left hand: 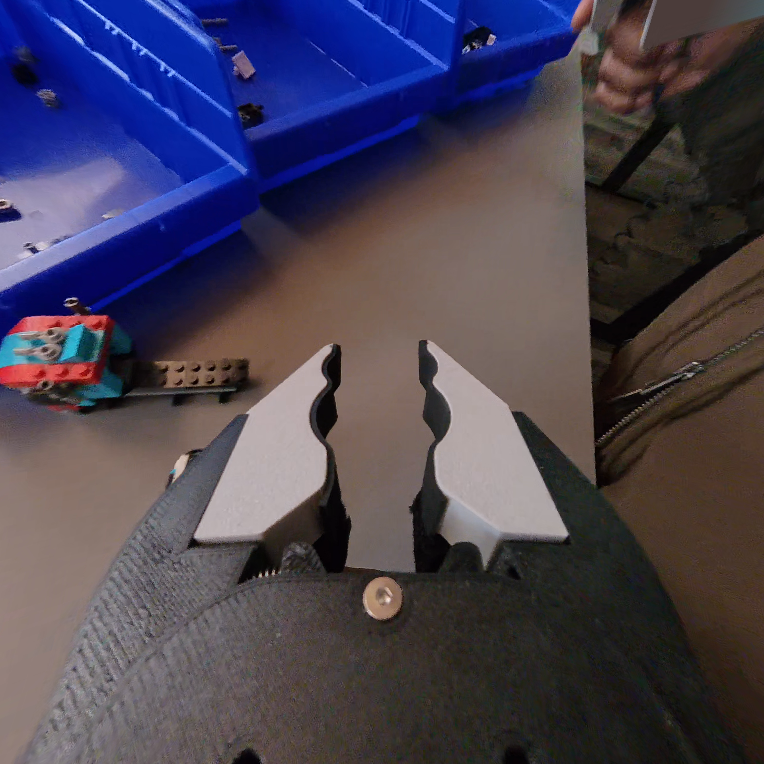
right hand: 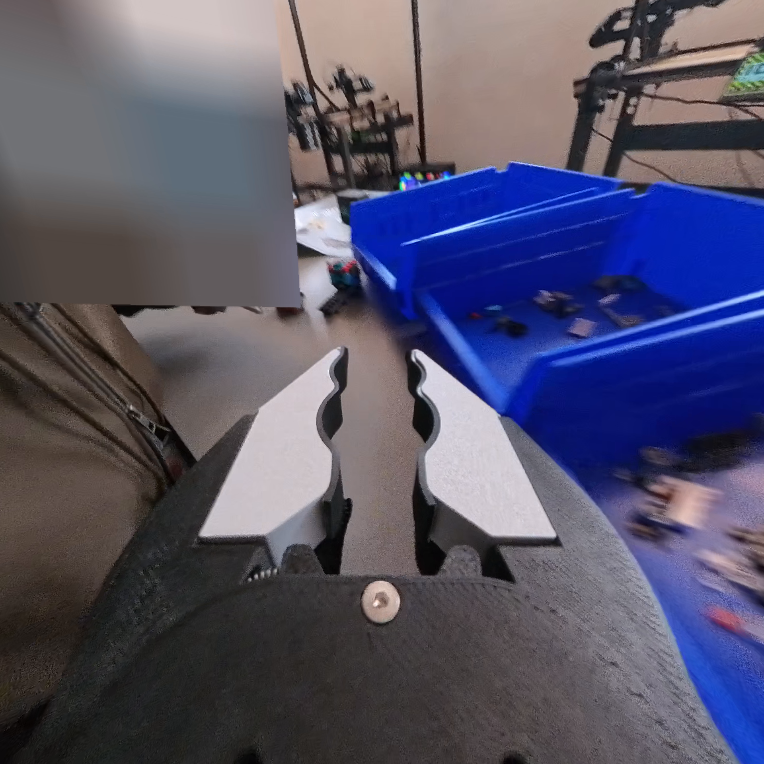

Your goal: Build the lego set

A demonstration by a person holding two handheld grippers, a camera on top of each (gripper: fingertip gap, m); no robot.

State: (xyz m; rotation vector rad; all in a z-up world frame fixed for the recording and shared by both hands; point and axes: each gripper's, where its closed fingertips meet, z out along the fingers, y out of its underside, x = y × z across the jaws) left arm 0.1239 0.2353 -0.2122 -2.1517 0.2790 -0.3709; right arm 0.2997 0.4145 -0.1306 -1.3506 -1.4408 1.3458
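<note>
- At the lower centre of the left wrist view, the left gripper (left hand: 379,345) stands with its two grey fingers (left hand: 289,413) parted and only bare grey table (left hand: 413,256) between them.
- To the left of those fingers, at mid-left of the frame, a red and teal brick model (left hand: 62,359) lies on the table, with a tan studded brick strip (left hand: 194,372) joined to its right side.
- Across the upper left, blue bins (left hand: 206,136) hold a few small scattered parts.
- At the upper right corner, a hand (left hand: 628,74) shows past the table edge; a brown zipped jacket (left hand: 682,413) fills the right side.
- At the lower centre of the right wrist view, the right gripper (right hand: 377,351) is likewise parted on nothing, above the table.
- Just right of it, blue bins (right hand: 620,388) hold small pieces; the brick model (right hand: 343,273) sits far off at centre.
</note>
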